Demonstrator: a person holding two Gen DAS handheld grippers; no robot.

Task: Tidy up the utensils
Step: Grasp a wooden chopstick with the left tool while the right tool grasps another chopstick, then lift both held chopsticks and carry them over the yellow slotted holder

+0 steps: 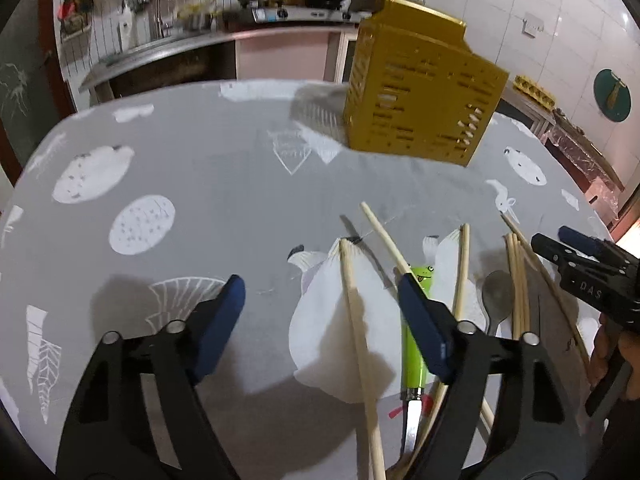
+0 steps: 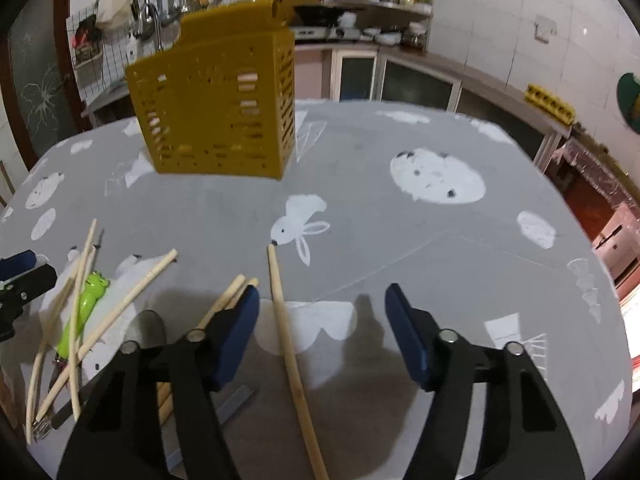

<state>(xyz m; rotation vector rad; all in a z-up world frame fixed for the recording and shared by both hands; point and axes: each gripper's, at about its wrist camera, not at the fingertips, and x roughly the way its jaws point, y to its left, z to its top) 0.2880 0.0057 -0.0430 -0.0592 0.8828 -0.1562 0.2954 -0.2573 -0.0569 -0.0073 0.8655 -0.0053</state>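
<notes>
- On a round table covered by a grey cloth (image 2: 400, 240) printed with white fish and rabbits, loose utensils lie scattered on the near side, in front of both hand-held grippers.
- Left gripper (image 1: 320, 300): its blue fingers stand fairly wide apart and hold nothing. One chopstick (image 1: 360, 340) lies on the cloth between them, untouched.
- Right gripper (image 2: 322, 320): also parted and empty, with another chopstick (image 2: 288, 340) lying lengthwise between its fingers, nearer the left one.
- Yellow slotted holder (image 2: 216, 120): one, standing upright at the far side of the table, well apart from the pile. A few pale sticks show through its slots.
- Chopsticks: I judge them light, stiff and smooth, likely to roll or swivel if pinched near one end. A grip near the middle, across the stick, looks safest.
- Count of loose chopsticks: roughly nine or ten. Several overlap in a bundle (image 1: 518, 280), so an exact count is not possible.
- Green frog-handled utensil (image 1: 416, 344): one, with a metal front end. Its plastic handle is thick and looks like the easiest place to grip.
- Metal spoon (image 1: 497, 296): one, partly hidden under sticks. Probably heavier and slippery, best taken by the handle.
- Fork (image 2: 40, 428): one, its tines just visible at the edge of the pile.
</notes>
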